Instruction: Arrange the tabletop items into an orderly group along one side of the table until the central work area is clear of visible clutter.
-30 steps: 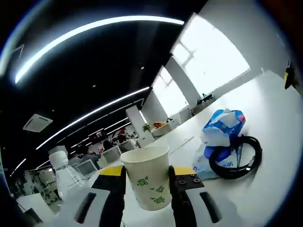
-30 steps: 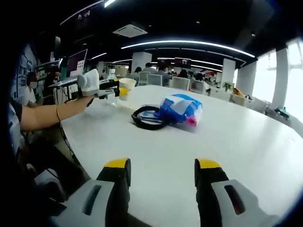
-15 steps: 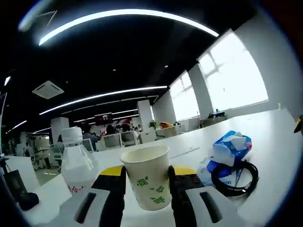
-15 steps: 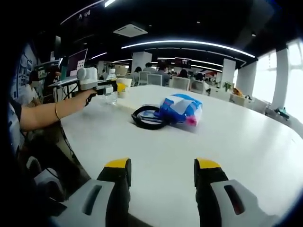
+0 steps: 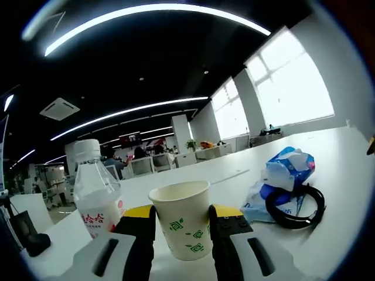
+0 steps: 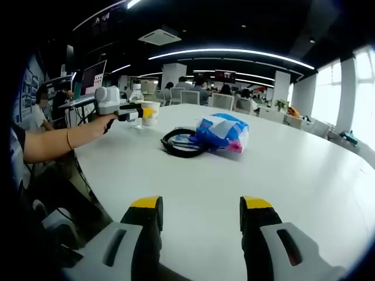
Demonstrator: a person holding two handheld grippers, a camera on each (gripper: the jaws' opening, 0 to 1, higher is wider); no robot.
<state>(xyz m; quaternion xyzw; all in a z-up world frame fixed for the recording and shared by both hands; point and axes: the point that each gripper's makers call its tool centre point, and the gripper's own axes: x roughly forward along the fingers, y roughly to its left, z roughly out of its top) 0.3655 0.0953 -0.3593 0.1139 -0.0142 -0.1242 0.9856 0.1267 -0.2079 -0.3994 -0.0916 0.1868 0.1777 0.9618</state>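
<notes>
In the left gripper view, the left gripper has its jaws clamped on an upright paper cup, just beside a plastic bottle, while a blue tissue pack and a black cable coil lie together farther along the white table. In the right gripper view, the right gripper hangs over bare table with jaws spread and nothing between them; the cup sits at the far left edge near the bottle, well apart from the pack and coil near the middle.

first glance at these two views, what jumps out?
The paper cup clamped between the left gripper's yellow-tipped jaws, right beside a clear water bottle at the table's edge. Mid-table, a blue tissue pack lies against a black cable coil. The right gripper hovers open over bare white tabletop.
</notes>
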